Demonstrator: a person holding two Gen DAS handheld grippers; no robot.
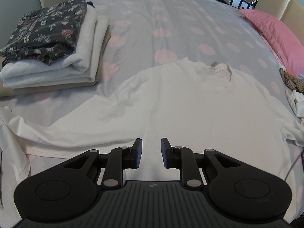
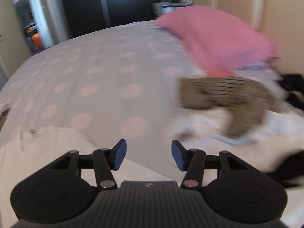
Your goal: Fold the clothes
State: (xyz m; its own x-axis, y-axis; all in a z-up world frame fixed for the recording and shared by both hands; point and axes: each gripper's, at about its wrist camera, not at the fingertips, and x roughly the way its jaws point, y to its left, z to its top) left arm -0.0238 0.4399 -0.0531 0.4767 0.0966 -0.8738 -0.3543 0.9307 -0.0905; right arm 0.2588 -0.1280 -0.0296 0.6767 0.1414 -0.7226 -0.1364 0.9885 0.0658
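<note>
A white long-sleeved shirt lies spread flat on the bed, collar away from me, one sleeve trailing to the left. My left gripper is open and empty, just above the shirt's near hem. My right gripper is open and empty, above the shirt's right part; this view is motion-blurred. A brown striped garment lies crumpled ahead and to the right of it, and also shows in the left wrist view.
A stack of folded clothes, dark floral piece on top, sits at the left of the bed. A pink pillow lies at the right, seen also in the right wrist view. Dark cloth lies at the right. The spotted bedspread stretches ahead.
</note>
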